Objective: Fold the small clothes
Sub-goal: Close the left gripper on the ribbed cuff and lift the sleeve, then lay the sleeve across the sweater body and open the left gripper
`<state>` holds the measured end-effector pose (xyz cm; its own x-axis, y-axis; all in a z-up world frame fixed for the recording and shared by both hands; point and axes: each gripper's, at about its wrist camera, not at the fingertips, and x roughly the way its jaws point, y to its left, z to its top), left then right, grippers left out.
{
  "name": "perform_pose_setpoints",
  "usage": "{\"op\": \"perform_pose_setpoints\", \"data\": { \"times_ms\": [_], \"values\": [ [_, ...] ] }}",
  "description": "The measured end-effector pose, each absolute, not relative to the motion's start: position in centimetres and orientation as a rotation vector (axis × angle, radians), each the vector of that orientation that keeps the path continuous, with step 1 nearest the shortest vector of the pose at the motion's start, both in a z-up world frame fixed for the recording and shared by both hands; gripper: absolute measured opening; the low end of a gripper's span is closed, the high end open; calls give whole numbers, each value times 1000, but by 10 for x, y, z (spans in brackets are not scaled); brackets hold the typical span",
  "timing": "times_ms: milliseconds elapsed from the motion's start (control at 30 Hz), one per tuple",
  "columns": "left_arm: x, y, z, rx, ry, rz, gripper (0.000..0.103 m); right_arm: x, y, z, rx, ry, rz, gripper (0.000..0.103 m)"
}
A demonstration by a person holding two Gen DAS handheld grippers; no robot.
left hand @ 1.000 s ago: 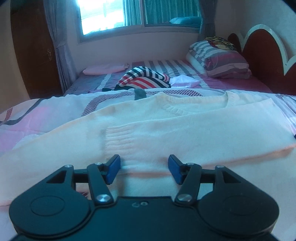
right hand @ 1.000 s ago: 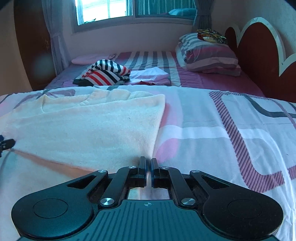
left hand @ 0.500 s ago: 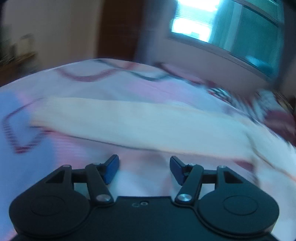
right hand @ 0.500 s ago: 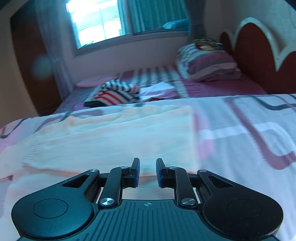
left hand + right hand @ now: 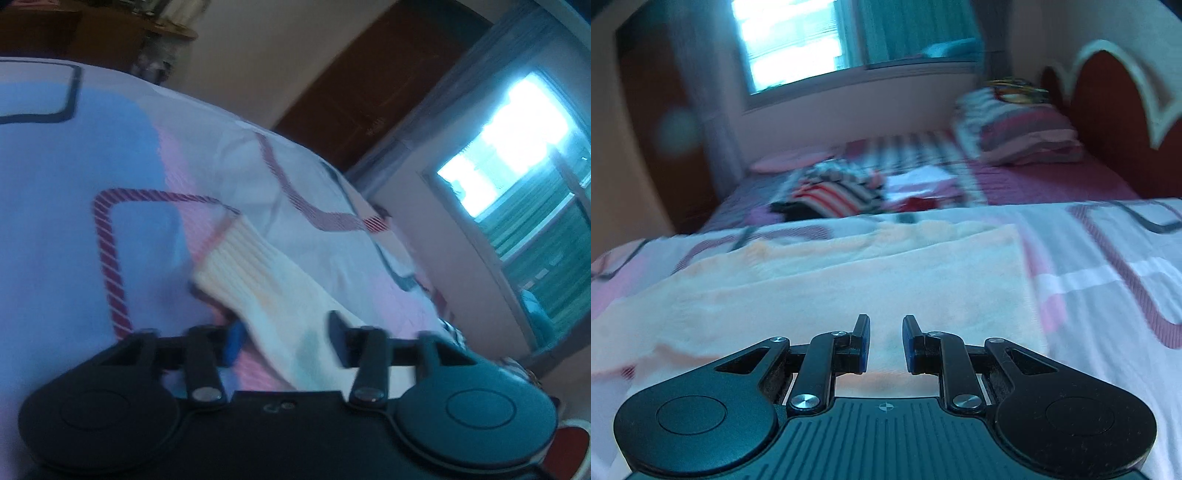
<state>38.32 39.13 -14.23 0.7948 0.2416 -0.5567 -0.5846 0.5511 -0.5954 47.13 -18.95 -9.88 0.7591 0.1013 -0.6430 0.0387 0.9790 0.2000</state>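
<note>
Since the fold has to start from a loose end, the cream sweater [image 5: 849, 280] lies spread flat on the bed's patterned cover [image 5: 1108, 266], and its sleeve [image 5: 266, 291] stretches out from the body with the ribbed cuff [image 5: 236, 251] at the far tip. The left gripper [image 5: 284, 341] straddles that sleeve a little short of the cuff. Its fingers have just been closing with the knit between them, yet in the picture they stand apart and show no firm pinch. This reads as the pick-up for bringing the sleeve over the sweater's body. The right gripper [image 5: 885, 341] hangs over the sweater's near edge, toward its right side. Its fingers have just been opening and now stand released with a narrow gap and nothing between them, probably ready to pin or take the hem. Counted: one sweater, one sleeve in sight, two grippers with two fingers each. Beyond the sweater sit one striped garment [image 5: 834, 188] and one white folded piece [image 5: 919, 182] beside it, likely the set-aside clothes. Farther off are a striped pillow pile [image 5: 1019, 129], too blurred to count, one headboard [image 5: 1108, 122] and one window [image 5: 798, 40].
</note>
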Motion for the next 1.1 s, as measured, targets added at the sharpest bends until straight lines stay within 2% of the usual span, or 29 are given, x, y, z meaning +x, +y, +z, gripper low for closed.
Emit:
{"op": "perform_pose_setpoints", "data": {
  "times_ms": [67, 167, 467, 600, 800, 1100],
  "values": [
    [381, 397, -148, -881, 450, 539, 7, 477, -198, -104, 219, 720, -31, 18],
    [379, 406, -153, -922, 434, 529, 3, 481, -211, -107, 247, 736, -61, 18],
    [432, 358, -118, -809, 436, 403, 2, 468, -229, -105, 268, 714, -61, 18],
    [478, 294, -100, -721, 456, 238, 2, 465, -241, -103, 280, 703, -59, 18],
    [523, 157, -83, -512, 502, -10, 2, 464, -268, -102, 314, 687, -85, 18],
    [549, -20, -99, -241, 615, -230, 2, 451, -298, -90, 357, 649, -43, 18]
  ]
}}
